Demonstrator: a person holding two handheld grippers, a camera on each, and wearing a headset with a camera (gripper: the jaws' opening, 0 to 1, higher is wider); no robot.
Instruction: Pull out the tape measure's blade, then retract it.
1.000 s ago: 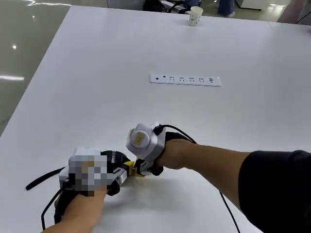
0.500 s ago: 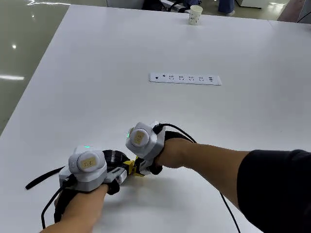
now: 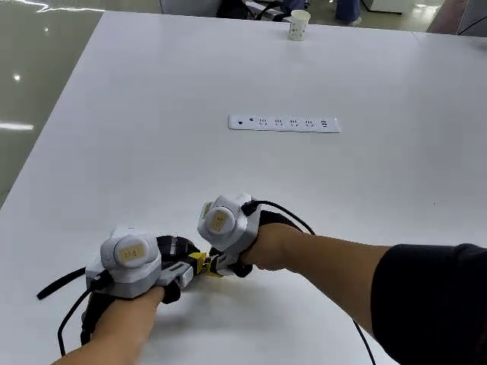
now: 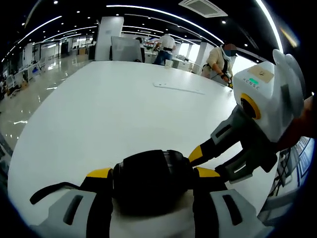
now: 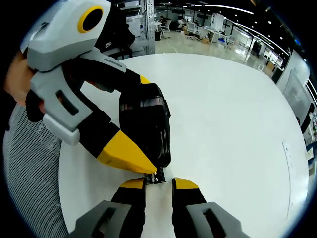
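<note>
The right gripper view shows a detail which the head view hides: the small metal end hook [image 5: 157, 177] of the blade sits between the yellow tips of the right gripper [image 5: 158, 185]. Its jaws stand narrow with a little gap, and I cannot tell whether they pinch the hook. In the left gripper view, the left gripper [image 4: 152, 173] has its jaws closed on both sides of the black tape measure [image 4: 153, 193], which is low over the table, near the person's side. In the head view both grippers are close together. The left forearm [image 3: 114, 334] reaches forward, and the right forearm [image 3: 327, 262] comes in from the right, with the right gripper turned toward the left one. The table [image 3: 190, 114] is white and wide. A white power strip [image 3: 284, 123] lies in its middle and a paper cup [image 3: 299, 24] stands near the far edge. Beside the table is a glossy floor [image 3: 38, 76]. The left gripper view shows an open office with ceiling lights and people [image 4: 218, 57] standing behind the table.
</note>
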